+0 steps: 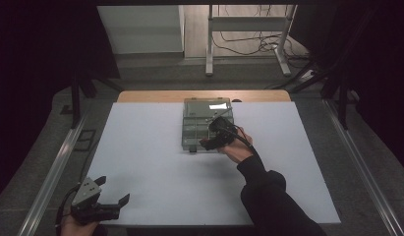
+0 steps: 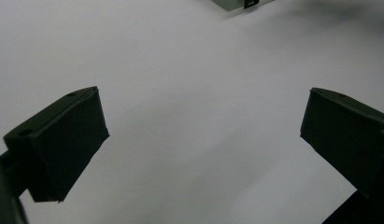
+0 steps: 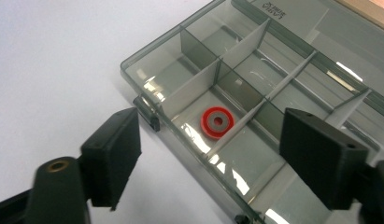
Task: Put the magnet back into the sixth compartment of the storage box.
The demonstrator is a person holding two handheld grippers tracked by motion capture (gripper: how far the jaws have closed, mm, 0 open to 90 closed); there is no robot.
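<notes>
A clear grey compartment box [image 1: 192,127] lies open on the white table, its near wall [image 3: 180,135] close in the right gripper view. A small red ring with a grey centre [image 3: 217,122] lies flat in one front compartment. My right gripper [image 1: 210,141] hovers over the box's near right part, jaws apart; in its own view the right gripper [image 3: 210,154] has nothing between the pads, and the ring lies loose just beyond them. My left gripper [image 1: 113,191] rests at the table's near left corner, wide open and empty; its own view has the left gripper [image 2: 203,140] over bare table.
The white sheet [image 1: 155,167] covers most of the table, with a wooden strip [image 1: 150,96] along the far edge. Metal rails [image 1: 52,172] run down both sides. A white stand and cables [image 1: 248,44] sit on the floor beyond. A box corner [image 2: 236,4] peeks in the left gripper view.
</notes>
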